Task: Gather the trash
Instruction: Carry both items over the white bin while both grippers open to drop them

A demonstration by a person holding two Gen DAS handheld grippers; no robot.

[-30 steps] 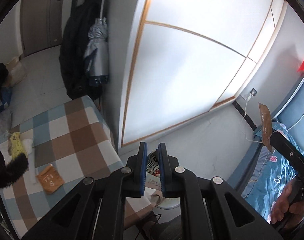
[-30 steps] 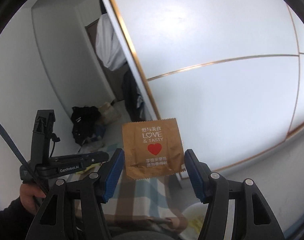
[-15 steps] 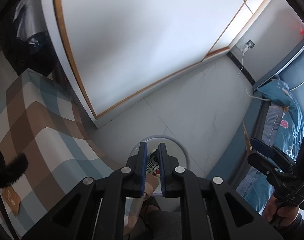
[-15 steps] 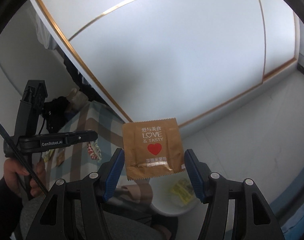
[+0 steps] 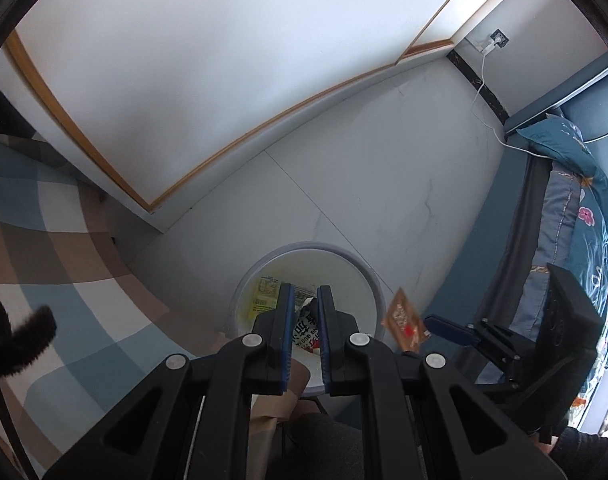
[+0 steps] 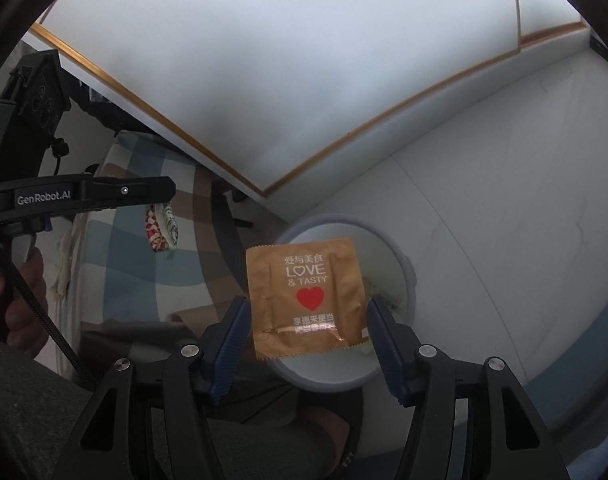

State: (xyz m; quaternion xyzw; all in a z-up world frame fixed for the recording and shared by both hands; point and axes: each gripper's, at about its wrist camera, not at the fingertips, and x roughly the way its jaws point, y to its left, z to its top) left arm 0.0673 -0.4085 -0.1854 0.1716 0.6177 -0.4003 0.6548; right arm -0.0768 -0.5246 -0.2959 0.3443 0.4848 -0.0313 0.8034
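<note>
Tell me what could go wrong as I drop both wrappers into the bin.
1. The brown packet in the right hand-held gripper is flat and light; in the left wrist view it sits near the white bin's rim, so it may flutter outside.
2. The crumpled wrapper in the left hand-held gripper is pinched tightly and might stick to the pads.

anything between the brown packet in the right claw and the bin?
Nothing visible. The right claw holds the brown packet above the open white bin, whose mouth has no lid. The left claw, shut on a printed wrapper, hangs over the bin too, off to the side.
</note>
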